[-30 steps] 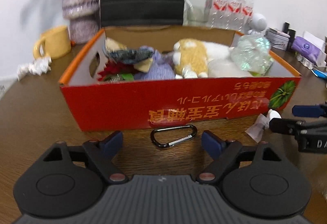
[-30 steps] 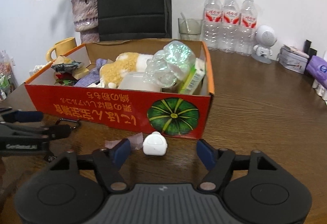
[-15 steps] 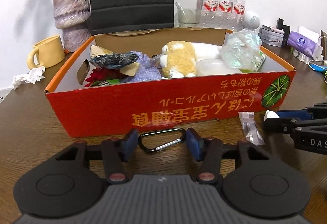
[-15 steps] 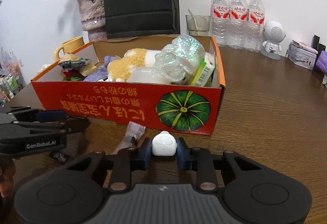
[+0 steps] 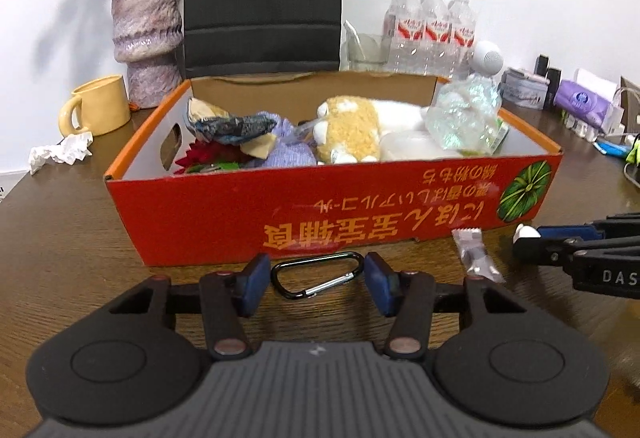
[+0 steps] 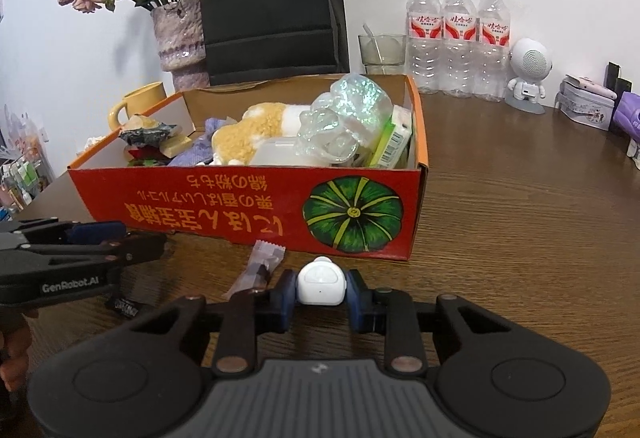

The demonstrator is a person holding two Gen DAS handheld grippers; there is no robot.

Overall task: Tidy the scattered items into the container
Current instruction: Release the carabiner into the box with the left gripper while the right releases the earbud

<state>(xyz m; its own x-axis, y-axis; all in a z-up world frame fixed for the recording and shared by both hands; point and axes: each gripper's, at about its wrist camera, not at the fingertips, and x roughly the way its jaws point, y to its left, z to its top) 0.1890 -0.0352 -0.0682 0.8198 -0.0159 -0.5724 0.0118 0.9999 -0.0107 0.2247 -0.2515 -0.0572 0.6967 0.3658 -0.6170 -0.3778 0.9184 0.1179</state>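
Left claw pinching a black clip on the table, right claw pinching a small white gadget, red box just behind both

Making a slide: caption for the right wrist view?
Right gripper shut on small white device before the red box of tidied items.

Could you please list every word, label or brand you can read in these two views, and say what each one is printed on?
"GenRobot.AI": side of the left hand-held gripper.
"DAS", cut off by the frame edge: side of the right hand-held gripper.
Upside-down yellow Japanese lettering beside a green pumpkin picture: front wall of the red box; too distorted to quote.
Red labels on the three water bottles: too small to read.
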